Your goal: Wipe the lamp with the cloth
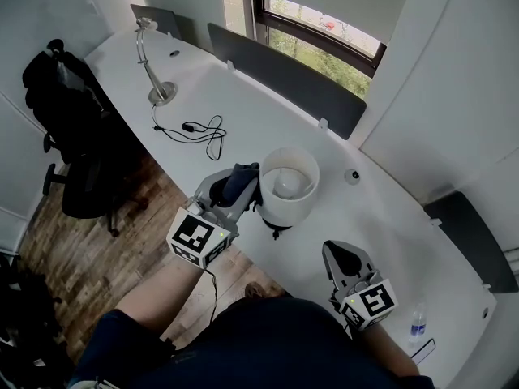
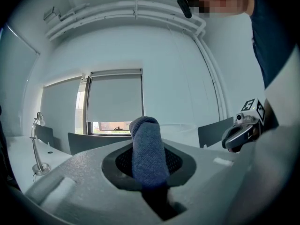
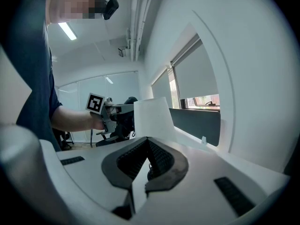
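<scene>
A table lamp with a white shade [image 1: 288, 186] stands near the desk's front edge. My left gripper [image 1: 233, 191] is shut on a rolled dark blue cloth [image 1: 240, 177], right beside the shade's left side; I cannot tell whether they touch. In the left gripper view the cloth [image 2: 147, 151] sticks up between the jaws of the left gripper [image 2: 147, 170]. My right gripper [image 1: 344, 259] hovers to the lamp's right, shut and empty. In the right gripper view its jaws [image 3: 147, 150] are closed, with the shade [image 3: 152, 118] and the left gripper [image 3: 110, 114] beyond.
A silver desk lamp [image 1: 151, 61] and a black cable [image 1: 195, 130] lie at the far left of the white desk [image 1: 381, 217]. A dark partition [image 1: 292, 75] lines the back. A small round object [image 1: 351, 176], a water bottle [image 1: 417, 324] and an office chair [image 1: 77, 128] are nearby.
</scene>
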